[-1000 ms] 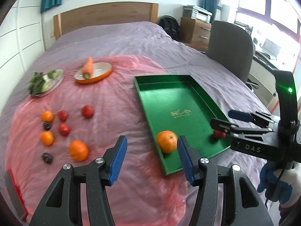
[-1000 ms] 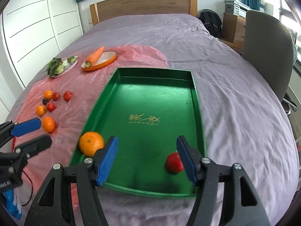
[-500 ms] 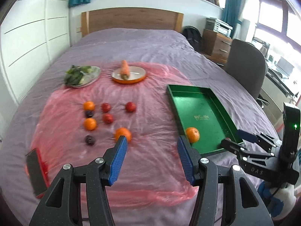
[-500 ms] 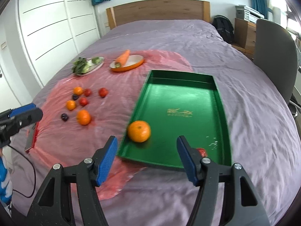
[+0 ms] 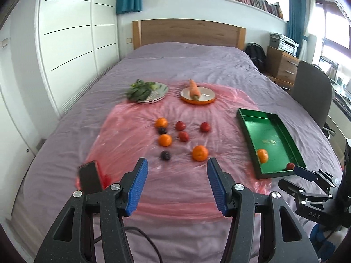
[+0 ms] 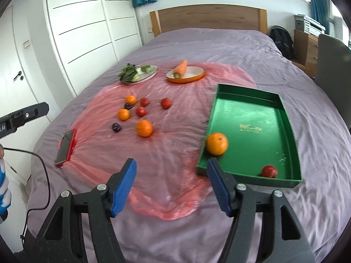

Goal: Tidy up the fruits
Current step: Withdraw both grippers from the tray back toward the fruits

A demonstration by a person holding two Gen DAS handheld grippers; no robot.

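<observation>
A green tray (image 6: 287, 118) lies on the bed at the right; it also shows in the left wrist view (image 5: 285, 129). In it are an orange (image 6: 216, 143) and a small red fruit (image 6: 269, 171). On the pink plastic sheet (image 6: 166, 157) lie several loose fruits: a large orange (image 6: 144, 128), smaller oranges, red fruits and dark plums. The large orange (image 5: 200, 152) lies just beyond my left gripper (image 5: 177, 184), which is open and empty. My right gripper (image 6: 171, 184) is open and empty, near the tray's front left corner.
A plate of greens (image 6: 140, 74) and an orange dish with a carrot (image 6: 185, 74) sit at the back of the sheet. A phone in a red case (image 6: 65, 148) lies at the sheet's left edge. A grey chair (image 5: 313, 92) stands right of the bed.
Both grippers have pulled back and up from the tray, so more of the bed shows. The left view swung left toward the loose fruits. Both stay open.
</observation>
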